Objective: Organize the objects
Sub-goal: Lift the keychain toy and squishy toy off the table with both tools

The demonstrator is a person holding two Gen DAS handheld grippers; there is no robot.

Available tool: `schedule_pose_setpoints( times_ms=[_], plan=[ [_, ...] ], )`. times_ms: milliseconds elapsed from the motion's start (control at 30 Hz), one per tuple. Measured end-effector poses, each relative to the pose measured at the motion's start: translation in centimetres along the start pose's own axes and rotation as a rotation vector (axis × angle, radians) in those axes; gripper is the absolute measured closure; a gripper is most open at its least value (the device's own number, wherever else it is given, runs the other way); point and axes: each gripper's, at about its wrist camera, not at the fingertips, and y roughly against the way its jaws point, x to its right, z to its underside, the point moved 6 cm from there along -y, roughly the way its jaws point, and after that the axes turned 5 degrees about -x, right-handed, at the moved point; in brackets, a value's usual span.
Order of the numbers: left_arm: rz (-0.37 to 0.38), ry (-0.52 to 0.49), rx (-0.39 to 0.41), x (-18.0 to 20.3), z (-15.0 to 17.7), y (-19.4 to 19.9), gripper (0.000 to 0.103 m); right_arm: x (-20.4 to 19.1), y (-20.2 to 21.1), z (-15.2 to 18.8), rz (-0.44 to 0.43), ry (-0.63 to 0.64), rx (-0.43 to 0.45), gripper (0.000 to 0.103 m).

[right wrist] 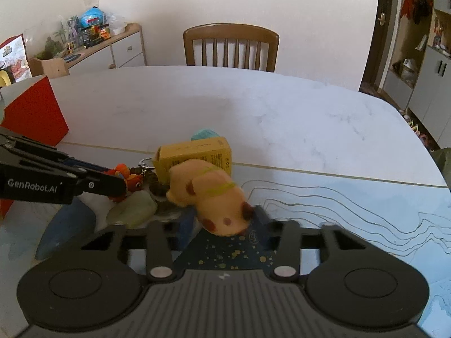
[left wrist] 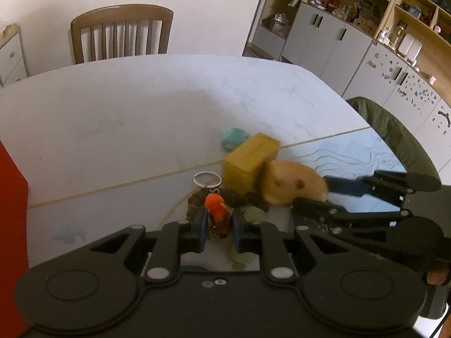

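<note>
A small pile of objects lies on the marble table point(left wrist: 126, 118). In the left wrist view my left gripper point(left wrist: 220, 225) is shut on an orange plush keychain point(left wrist: 215, 209), whose key ring point(left wrist: 207, 178) lies just beyond it. My right gripper point(right wrist: 224, 219) is shut on a tan plush animal point(right wrist: 217, 197) with brown spots. Seen from the left, that right gripper point(left wrist: 324, 197) reaches in from the right, and the plush point(left wrist: 290, 181) looks blurred. A yellow box point(right wrist: 194, 155) and a teal ball point(right wrist: 204, 134) sit right behind it.
A dark braided cord point(left wrist: 231, 197) and a pale green stone point(right wrist: 132, 208) lie in the pile. A red box point(right wrist: 33, 109) stands at the left. A wooden chair point(right wrist: 231, 45) is across the table. A dark speckled item point(right wrist: 225, 253) lies under the right gripper.
</note>
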Motion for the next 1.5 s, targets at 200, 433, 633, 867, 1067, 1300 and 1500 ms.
schedule_pose_setpoints(
  times_ms=[200, 433, 633, 867, 1067, 1300, 1500],
  plan=[
    [0.017, 0.024, 0.021, -0.2, -0.2, 1.4, 0.086, -0.5, 1.6, -0.2, -0.016, 0.0, 0.035, 0.067],
    [0.051, 0.061, 0.043, -0.7, -0.5, 4.1, 0.086, -1.2, 5.3, 0.1, -0.044, -0.037, 0.062, 0.068],
    [0.074, 0.07, 0.057, -0.8, -0.4, 6.5, 0.087, -1.2, 8.4, 0.5, -0.055, -0.058, 0.078, 0.068],
    [0.05, 0.016, -0.003, -0.1, 0.5, 5.2, 0.086, -0.4, 9.4, 1.9, -0.054, -0.081, 0.063, 0.068],
    [0.031, -0.002, -0.048, 0.0, 1.5, 2.8, 0.085, 0.6, 8.7, 4.0, -0.059, -0.127, 0.028, 0.067],
    [0.03, 0.006, -0.047, -0.1, 0.6, 1.4, 0.085, 1.4, 8.0, 5.3, -0.063, -0.139, 0.002, 0.067],
    [0.024, 0.013, -0.052, -0.4, 0.8, 1.6, 0.083, 1.5, 7.5, 5.5, -0.081, -0.138, -0.009, 0.067]
  ],
)
